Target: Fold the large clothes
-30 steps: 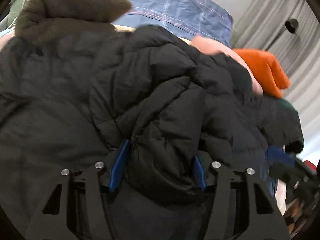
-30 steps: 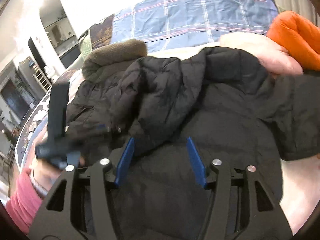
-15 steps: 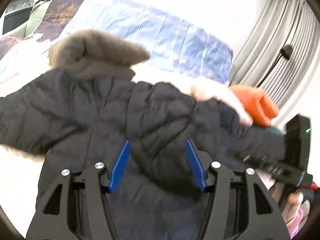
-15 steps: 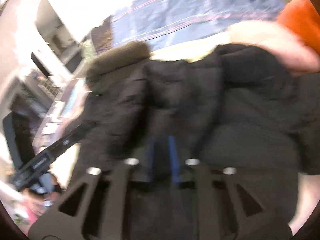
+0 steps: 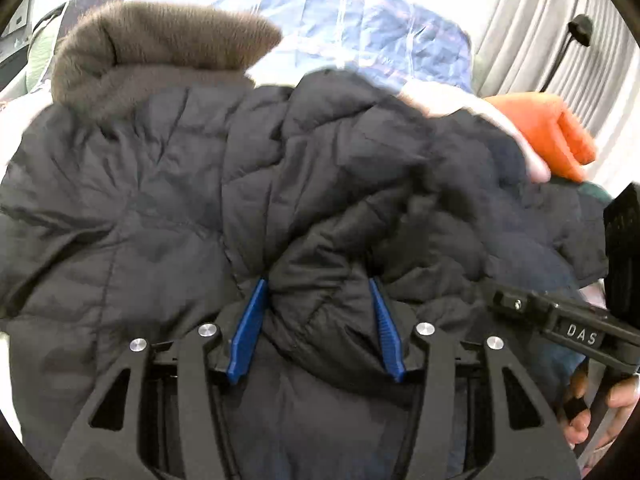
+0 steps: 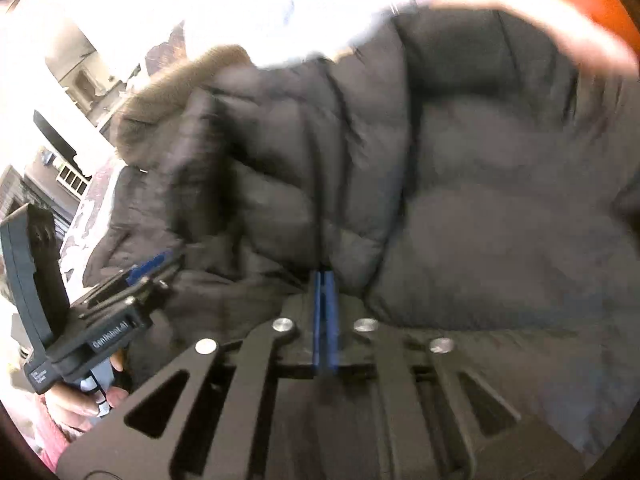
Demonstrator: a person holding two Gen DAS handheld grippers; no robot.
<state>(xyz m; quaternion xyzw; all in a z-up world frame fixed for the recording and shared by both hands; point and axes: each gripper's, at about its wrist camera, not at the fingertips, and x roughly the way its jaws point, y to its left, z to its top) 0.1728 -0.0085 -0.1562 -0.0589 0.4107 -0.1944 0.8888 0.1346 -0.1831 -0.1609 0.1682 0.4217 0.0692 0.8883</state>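
Left wrist view: left gripper (image 5: 318, 300) closing around bunched black puffer jacket (image 5: 160, 200) fold; orange garment (image 5: 548, 132) right. Right wrist view, blurred: right gripper (image 6: 325, 280) shut, apparently pinching jacket seam.

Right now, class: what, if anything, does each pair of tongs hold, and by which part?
Left tongs: closing on a bunched fold of the black puffer jacket. Right tongs: shut on a thin fold of the same jacket.
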